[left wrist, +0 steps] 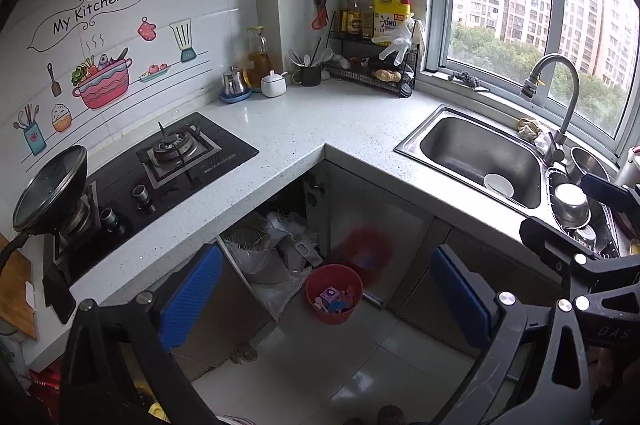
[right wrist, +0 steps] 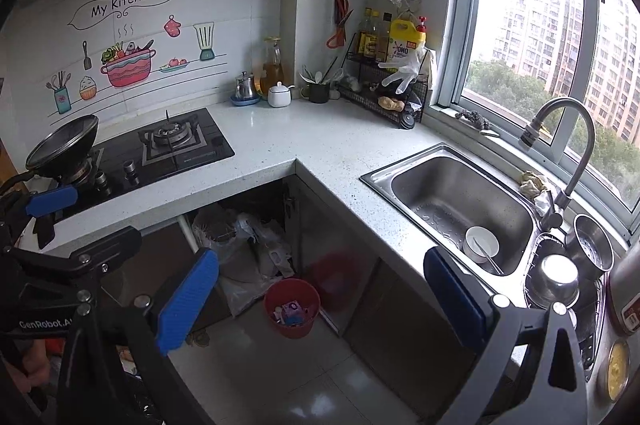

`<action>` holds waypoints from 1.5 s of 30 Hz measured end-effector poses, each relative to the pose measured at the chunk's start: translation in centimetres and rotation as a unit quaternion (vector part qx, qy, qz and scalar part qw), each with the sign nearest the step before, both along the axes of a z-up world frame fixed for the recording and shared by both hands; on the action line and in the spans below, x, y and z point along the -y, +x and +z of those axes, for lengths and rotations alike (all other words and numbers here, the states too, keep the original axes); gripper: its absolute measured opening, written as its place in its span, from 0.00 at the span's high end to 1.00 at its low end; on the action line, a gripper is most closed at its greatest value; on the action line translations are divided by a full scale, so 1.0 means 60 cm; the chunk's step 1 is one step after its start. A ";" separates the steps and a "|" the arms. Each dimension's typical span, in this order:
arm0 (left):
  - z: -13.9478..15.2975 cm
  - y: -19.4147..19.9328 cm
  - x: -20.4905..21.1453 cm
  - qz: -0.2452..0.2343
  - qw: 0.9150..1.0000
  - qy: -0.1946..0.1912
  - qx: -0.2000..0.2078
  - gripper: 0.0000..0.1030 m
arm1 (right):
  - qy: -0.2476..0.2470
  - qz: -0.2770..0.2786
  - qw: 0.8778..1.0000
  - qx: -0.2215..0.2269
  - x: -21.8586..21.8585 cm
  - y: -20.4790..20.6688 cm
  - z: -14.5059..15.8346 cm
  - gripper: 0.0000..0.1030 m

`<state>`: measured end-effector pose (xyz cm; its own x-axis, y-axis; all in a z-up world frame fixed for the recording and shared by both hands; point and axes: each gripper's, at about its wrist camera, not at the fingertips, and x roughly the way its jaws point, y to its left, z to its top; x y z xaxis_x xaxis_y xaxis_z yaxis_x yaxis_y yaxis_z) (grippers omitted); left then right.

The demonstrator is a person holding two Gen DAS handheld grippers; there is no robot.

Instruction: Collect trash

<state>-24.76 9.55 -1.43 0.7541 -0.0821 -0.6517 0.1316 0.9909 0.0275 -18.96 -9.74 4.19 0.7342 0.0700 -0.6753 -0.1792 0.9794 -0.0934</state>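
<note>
Left wrist view: left gripper [left wrist: 326,299] is held wide open w/ nothing between its blue pads [left wrist: 192,295], raised over the kitchen floor [left wrist: 320,365]. Red trash bin [left wrist: 334,293] is seen between the fingers, standing on the floor at the inner corner of the L-shaped counter [left wrist: 304,125], just in front of the open cupboard w/ plastic bags [left wrist: 272,249]. Trash [left wrist: 334,299] is seen inside the bin: a purple-and-pink carton plus small bits.

Right wrist view: right gripper [right wrist: 320,299] is likewise spread wide, empty, well apart from the bin [right wrist: 292,307], which is framed between its pads [right wrist: 188,301]. Part of the left gripper is caught at the left edge.

Counter top is seen bare around the corner. A white bowl [right wrist: 482,244] w/ a utensil is seen in the sink [right wrist: 460,201], right of the bin. Stove [right wrist: 176,145] is on the left, w/ a pan [right wrist: 64,145] on the near burner.
</note>
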 end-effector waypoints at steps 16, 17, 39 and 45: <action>0.005 0.001 0.018 -0.012 1.000 0.004 0.011 0.00 | -0.001 -0.012 1.000 0.006 0.008 -0.011 0.004 0.00; 0.005 0.000 0.018 -0.012 1.000 0.003 0.012 0.00 | 0.000 -0.013 1.000 0.006 0.006 -0.012 0.004 0.00; -0.003 -0.016 0.016 -0.013 1.000 -0.016 -0.002 0.00 | -0.001 -0.023 1.000 0.006 -0.009 -0.026 0.002 0.00; -0.002 -0.019 0.019 -0.007 1.000 -0.015 0.005 0.00 | -0.002 -0.027 1.000 0.005 -0.009 -0.027 0.002 0.00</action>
<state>-25.91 8.41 -1.53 0.7586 -0.1126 -0.6418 0.1456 0.9893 -0.0014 -20.60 -9.18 4.30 0.7436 0.0282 -0.6680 -0.1260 0.9871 -0.0985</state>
